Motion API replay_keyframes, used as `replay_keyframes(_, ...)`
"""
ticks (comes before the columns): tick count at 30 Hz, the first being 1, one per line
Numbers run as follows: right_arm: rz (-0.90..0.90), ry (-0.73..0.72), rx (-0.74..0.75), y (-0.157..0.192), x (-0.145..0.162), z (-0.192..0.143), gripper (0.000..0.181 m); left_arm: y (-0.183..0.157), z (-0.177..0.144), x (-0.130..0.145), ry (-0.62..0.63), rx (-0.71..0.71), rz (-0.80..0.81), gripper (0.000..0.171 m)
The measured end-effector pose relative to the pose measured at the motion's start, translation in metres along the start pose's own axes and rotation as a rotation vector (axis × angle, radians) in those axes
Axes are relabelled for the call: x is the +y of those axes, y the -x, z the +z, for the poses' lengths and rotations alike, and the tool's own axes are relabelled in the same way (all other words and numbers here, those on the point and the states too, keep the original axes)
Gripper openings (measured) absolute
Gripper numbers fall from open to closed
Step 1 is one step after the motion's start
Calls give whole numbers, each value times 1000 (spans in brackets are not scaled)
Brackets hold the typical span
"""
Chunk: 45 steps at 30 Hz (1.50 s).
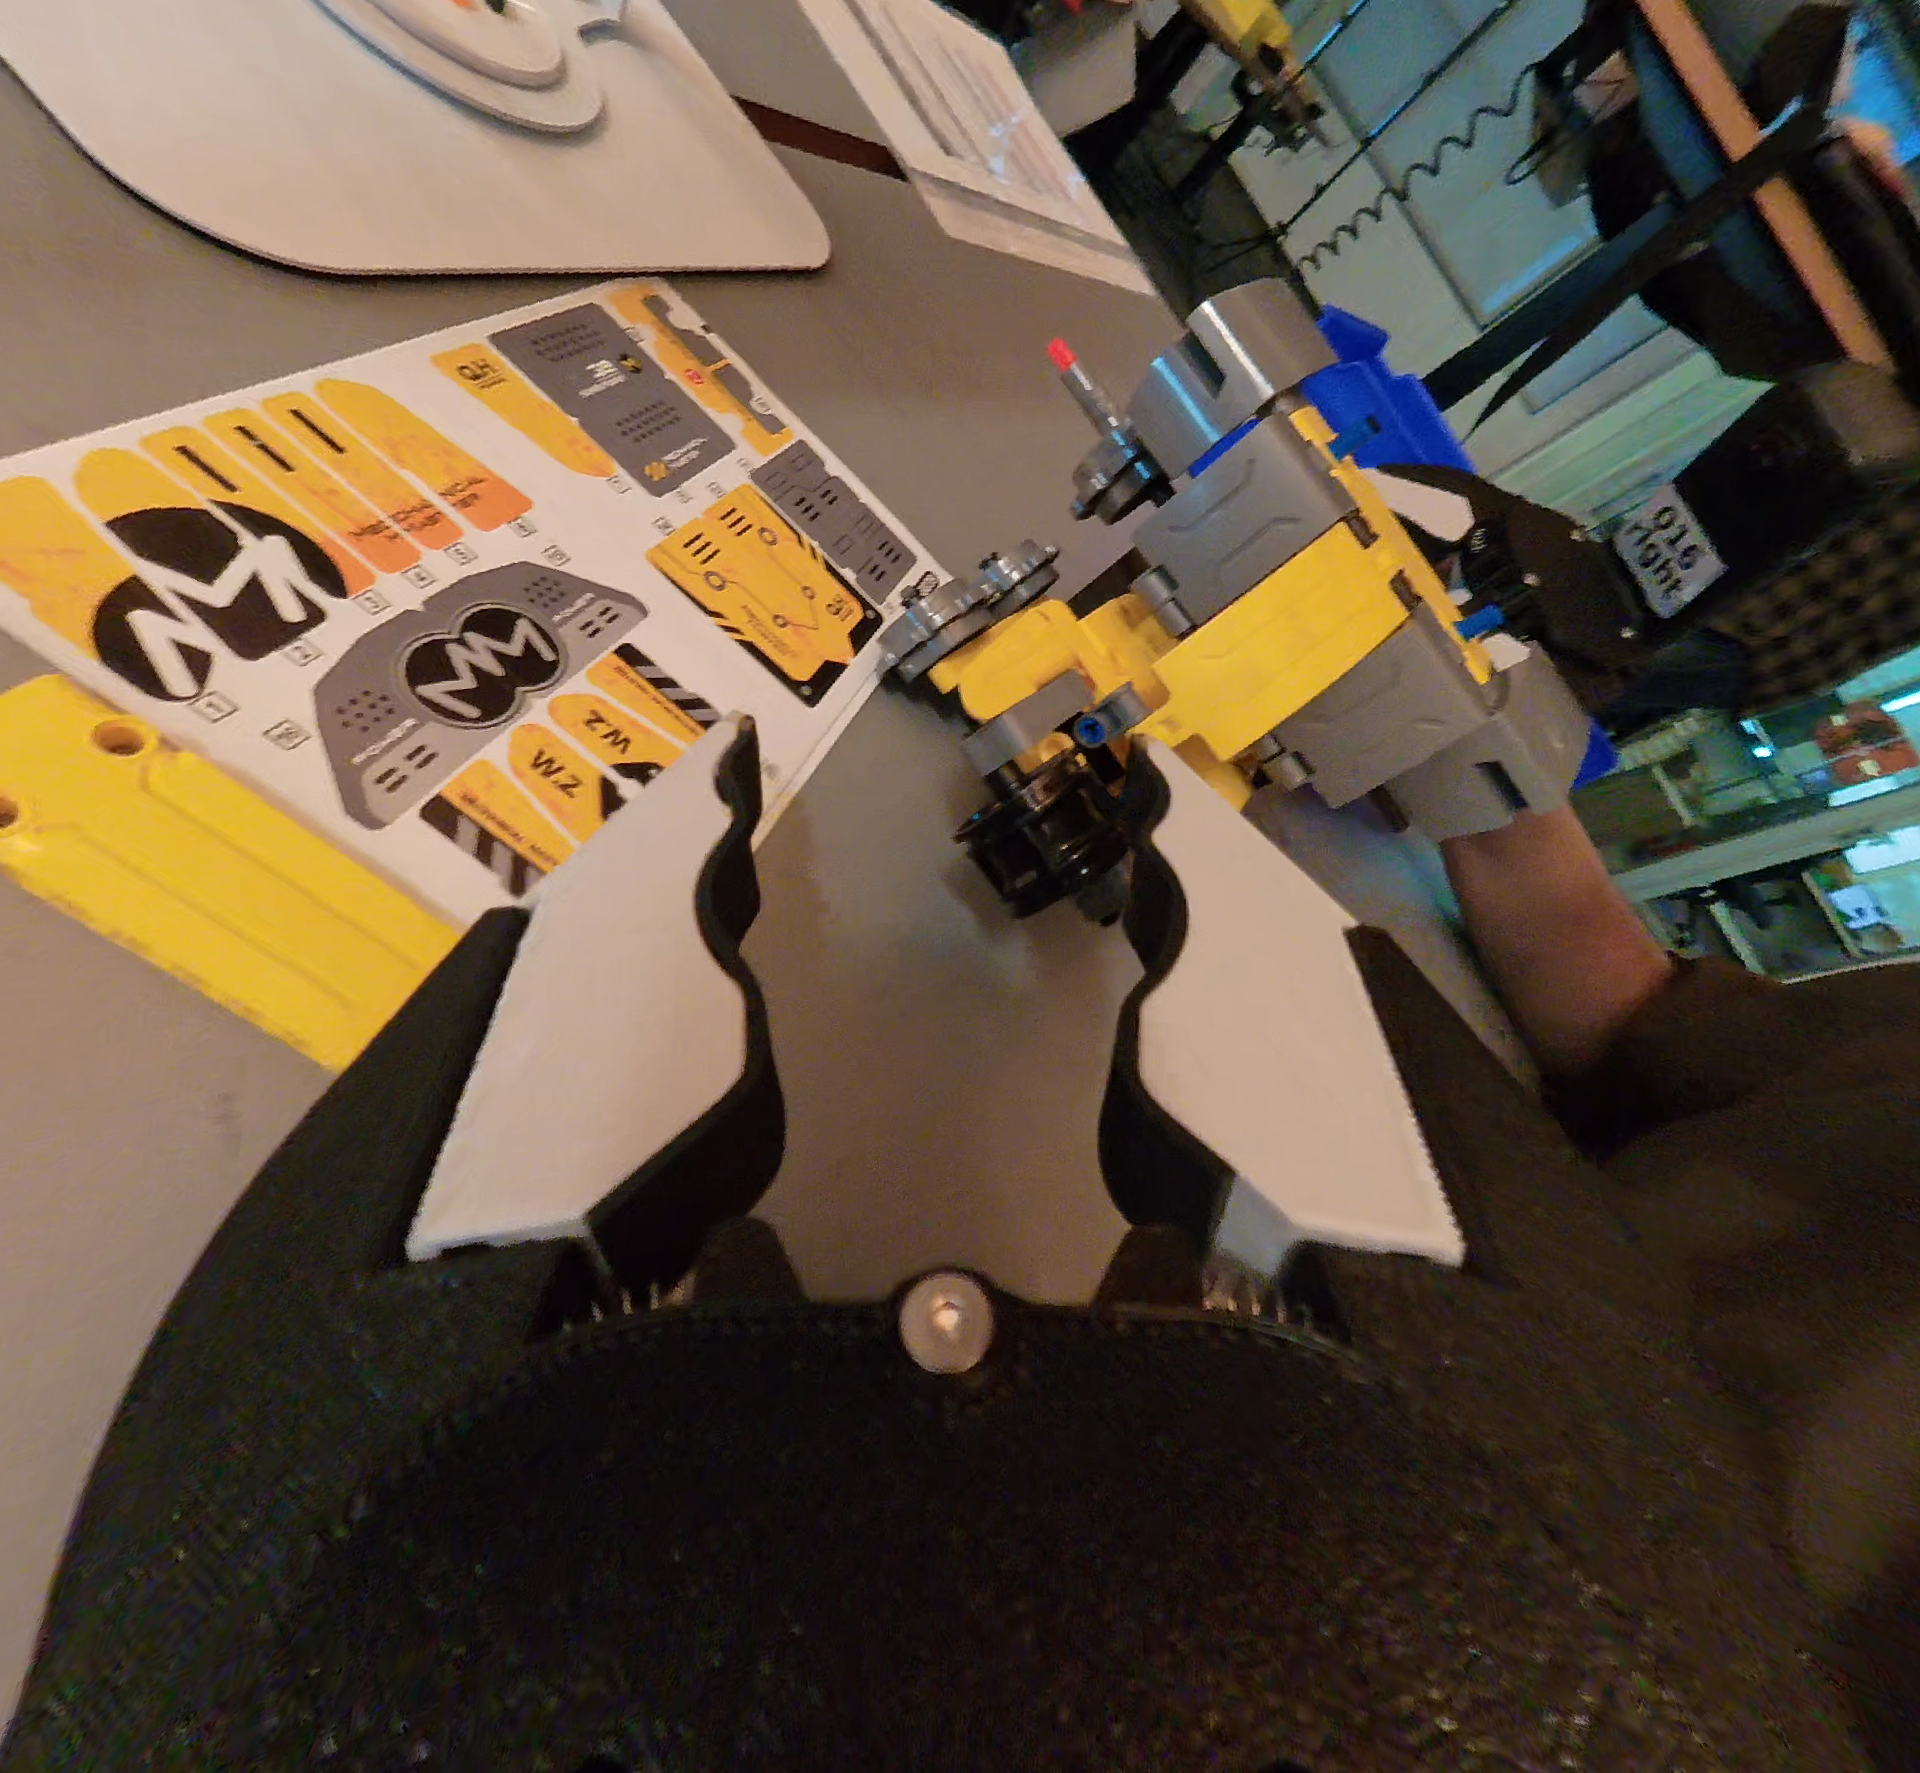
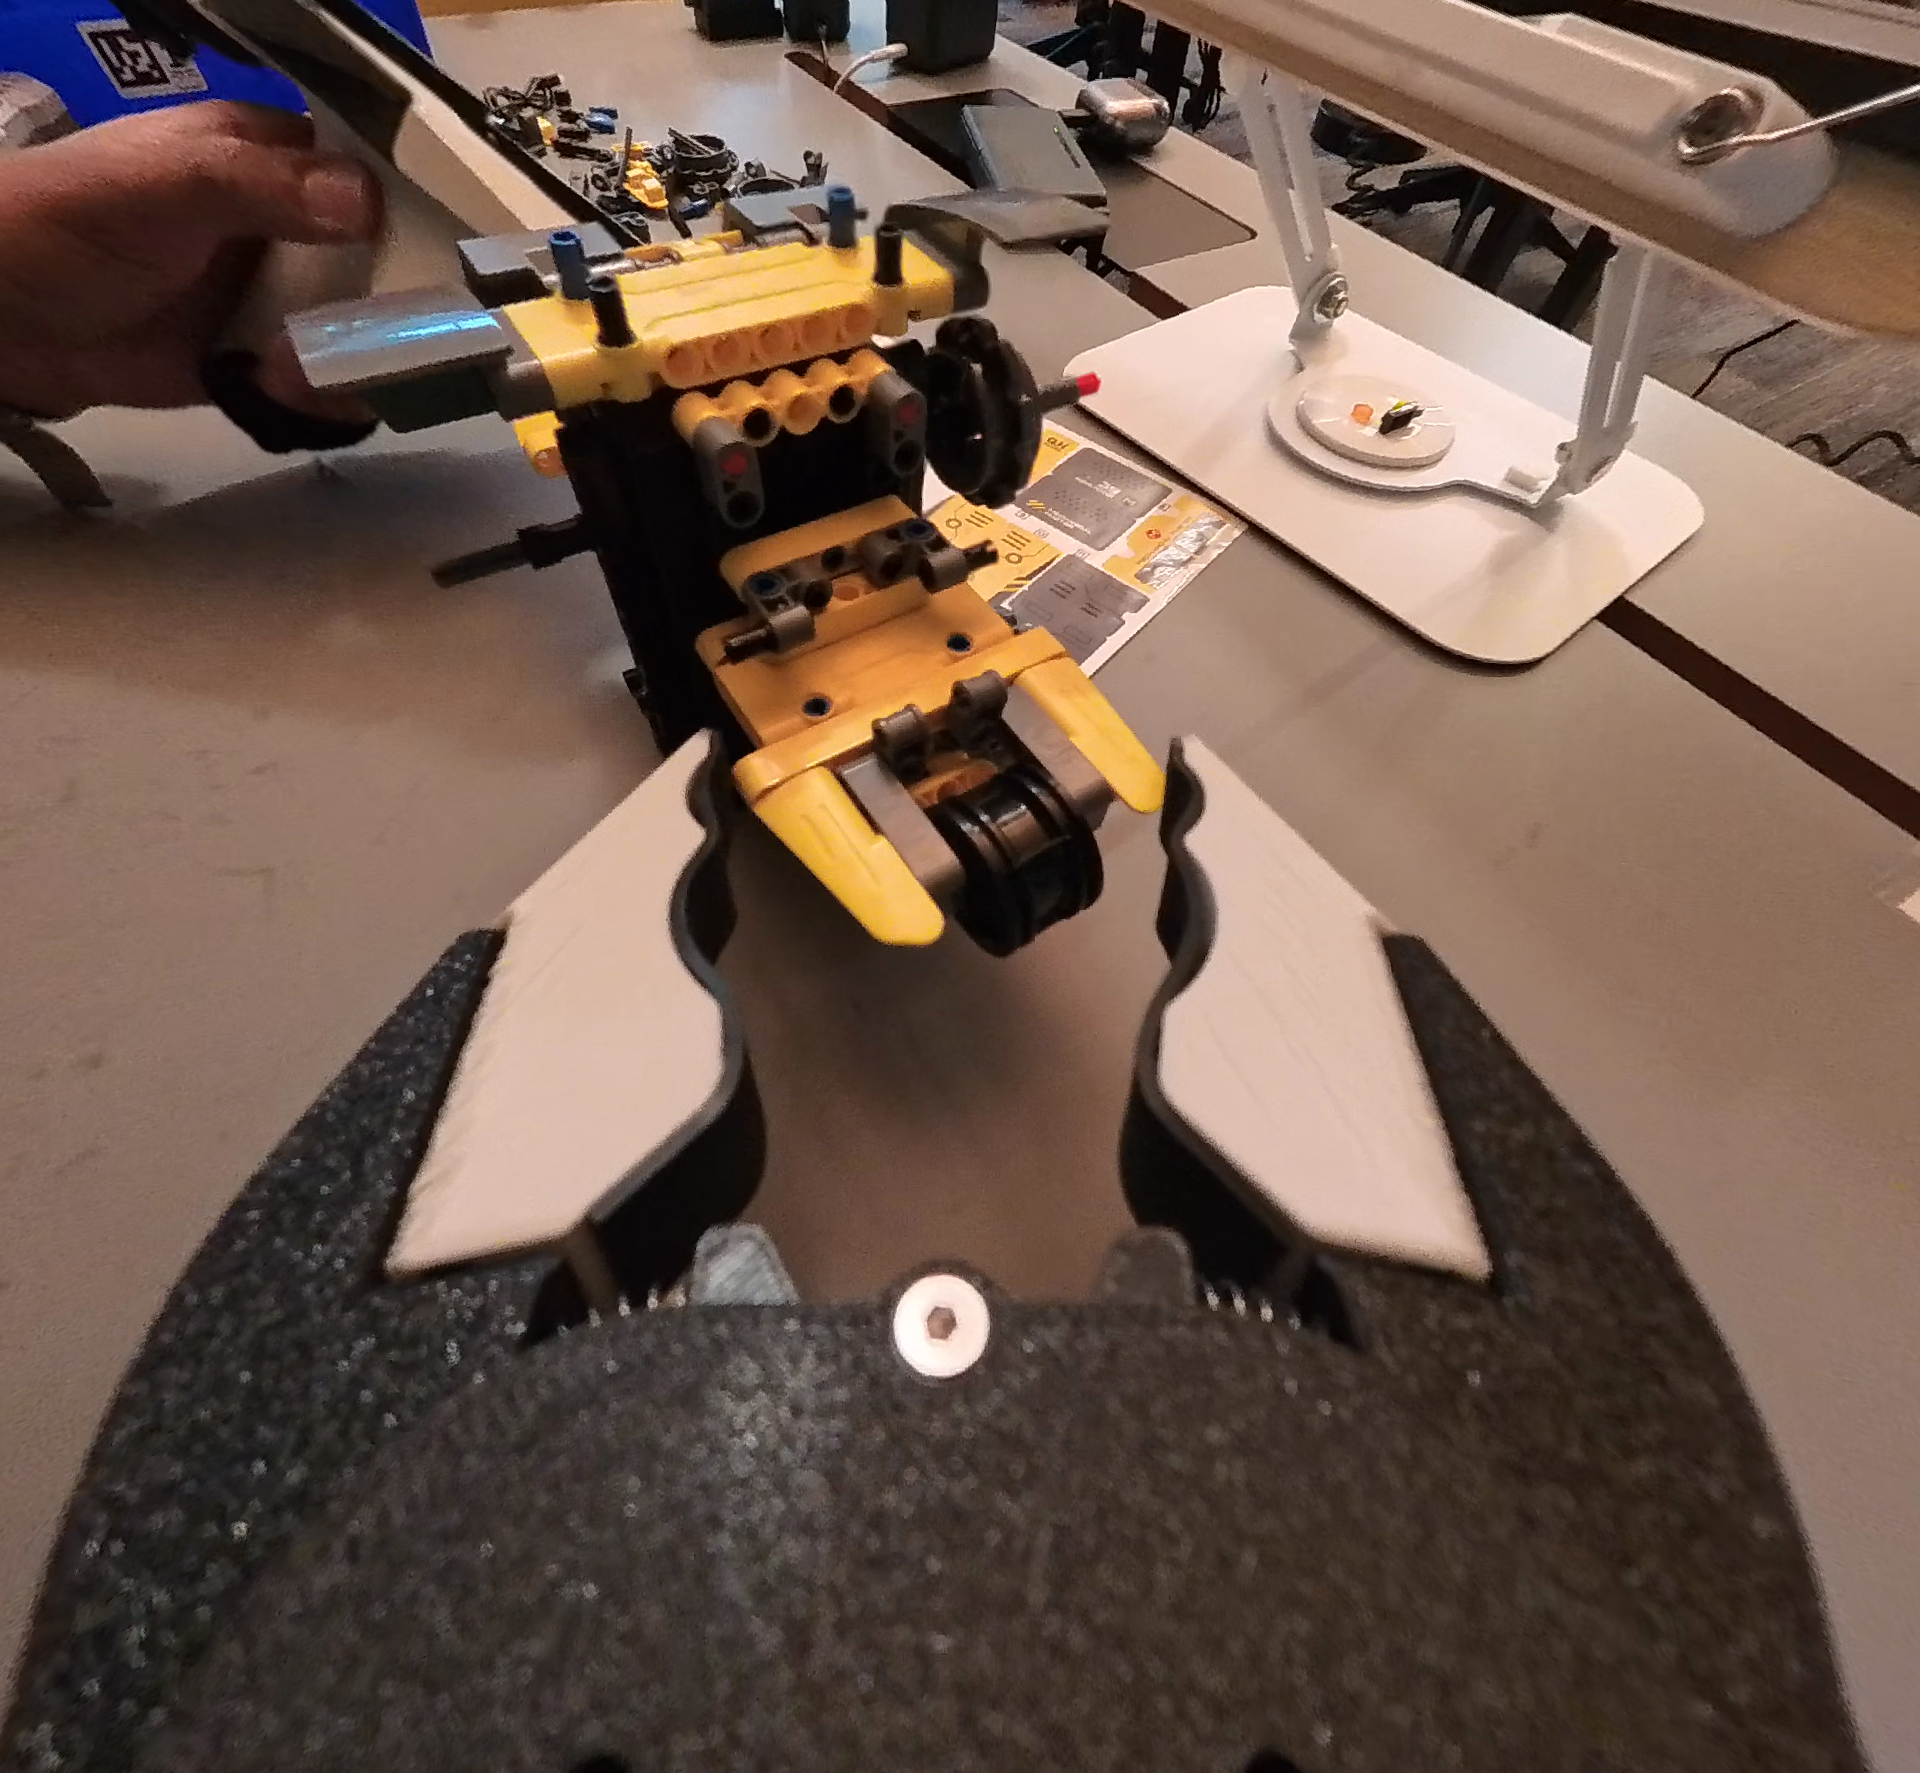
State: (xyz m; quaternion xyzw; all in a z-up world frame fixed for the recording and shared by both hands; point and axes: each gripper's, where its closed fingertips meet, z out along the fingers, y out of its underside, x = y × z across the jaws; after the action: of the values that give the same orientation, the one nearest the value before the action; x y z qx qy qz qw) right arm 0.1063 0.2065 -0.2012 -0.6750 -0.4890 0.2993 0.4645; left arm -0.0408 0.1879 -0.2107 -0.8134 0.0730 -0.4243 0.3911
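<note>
In the left wrist view the left gripper (image 1: 940, 757) points up the frame over a grey table (image 1: 914, 1048), its two white fingers spread wide with nothing between them. Its right fingertip (image 1: 1153, 767) sits just beside, perhaps touching, the black wheel hub (image 1: 1039, 840) at the lower end of a yellow, grey and black brick-built model (image 1: 1226, 611) that fills the centre right. A bare forearm (image 1: 1548, 934) shows at the right edge, below the model. A sticker sheet (image 1: 436, 580) lies flat at centre left, with a yellow panel piece (image 1: 197, 850) beside it at the left edge and a white lamp base (image 1: 416, 123) at upper left.

In the right wrist view the right gripper (image 2: 940, 767) also stands released, jaws wide. The model's (image 2: 790, 497) yellow prongs and black wheel (image 2: 1023, 861) reach down between the fingertips without clear contact. At upper left a hand (image 2: 156, 258) grips the other gripper's handle behind the model. Small loose parts (image 2: 644, 154) lie scattered on the table beyond.
</note>
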Motion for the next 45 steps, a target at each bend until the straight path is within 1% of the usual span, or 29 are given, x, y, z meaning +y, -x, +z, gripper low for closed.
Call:
replay_keyframes(2,-2,4,5,0,0,0,82,6,-2,2,14,-27,9,67)
replay_keyframes(8,-10,11,17,1,0,-1,82,9,-6,5,34,-24,1,67)
replay_keyframes(11,-8,10,16,1,0,-1,82,7,-7,7,44,-16,1,64)
replay_keyframes(15,-6,8,17,1,0,-1,81,2,-6,9,52,23,-24,53)
replay_keyframes(22,-6,7,19,1,0,-1,81,-3,-7,9,45,101,-100,43)
replay_keyframes(37,-4,6,22,2,0,-1,81,-3,-10,11,55,163,-169,38)
replay_keyframes(45,3,5,22,1,1,-1,81,-17,-7,13,68,239,-203,33)
